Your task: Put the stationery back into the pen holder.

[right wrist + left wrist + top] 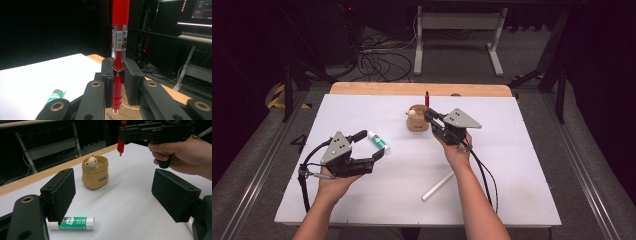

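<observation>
Red pen (pixel 118 75) clamped upright between the right gripper's (pixel 430 116) jaws, held just above the cup (pixel 417 119), left gripper (pixel 371 146) held with jaws wide apart, nothing gripped, glue stick (pixel 377 140) laid between them, left of the cup, white tube (pixel 438 185) nearer the person, white table (pixel 512 165), dark room with cables behind.

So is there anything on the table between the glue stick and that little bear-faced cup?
No. In the left gripper view, only bare white table lies between the glue stick and the bear-faced cup.
</observation>
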`<state>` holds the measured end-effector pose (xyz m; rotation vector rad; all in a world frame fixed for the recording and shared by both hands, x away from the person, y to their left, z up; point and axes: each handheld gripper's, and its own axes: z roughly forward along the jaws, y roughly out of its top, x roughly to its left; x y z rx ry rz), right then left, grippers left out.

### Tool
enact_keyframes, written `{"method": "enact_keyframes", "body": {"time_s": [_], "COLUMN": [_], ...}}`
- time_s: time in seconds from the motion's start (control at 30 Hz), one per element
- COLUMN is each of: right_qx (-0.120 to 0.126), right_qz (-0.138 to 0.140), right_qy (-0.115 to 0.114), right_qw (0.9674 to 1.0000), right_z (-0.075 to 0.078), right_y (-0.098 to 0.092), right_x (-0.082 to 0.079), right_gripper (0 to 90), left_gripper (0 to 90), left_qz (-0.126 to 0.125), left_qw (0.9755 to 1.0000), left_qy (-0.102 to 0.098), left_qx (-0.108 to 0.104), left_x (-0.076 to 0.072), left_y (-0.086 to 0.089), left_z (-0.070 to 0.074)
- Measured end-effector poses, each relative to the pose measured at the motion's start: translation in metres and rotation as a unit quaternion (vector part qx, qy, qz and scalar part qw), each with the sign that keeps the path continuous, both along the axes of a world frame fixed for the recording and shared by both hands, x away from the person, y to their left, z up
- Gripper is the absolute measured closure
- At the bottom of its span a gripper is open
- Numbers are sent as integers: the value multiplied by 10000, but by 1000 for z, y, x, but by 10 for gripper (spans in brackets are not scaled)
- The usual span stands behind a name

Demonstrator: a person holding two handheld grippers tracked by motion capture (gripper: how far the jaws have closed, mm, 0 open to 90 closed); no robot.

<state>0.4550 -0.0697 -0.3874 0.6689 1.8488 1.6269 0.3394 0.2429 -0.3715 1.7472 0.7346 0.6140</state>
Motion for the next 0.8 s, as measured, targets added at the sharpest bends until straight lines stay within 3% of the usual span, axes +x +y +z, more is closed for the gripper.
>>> {"method": "enact_keyframes", "body": {"time_s": [0.37, 0.8], "right_qx": [2, 105], "right_qz": [11, -208], "right_qy": [-35, -100], "right_qw": [10000, 9997], "right_z": [5, 2], "right_y": [16, 26], "right_x": [18, 38], "right_gripper": [796, 796], "left_gripper": [205, 209], "left_qz": [8, 2], "left_qw": [10000, 10000], "left_qy": [8, 9], "left_qx": [-26, -60], "left_x": [1, 1], "left_y": [2, 4], "left_z": [0, 0]}}
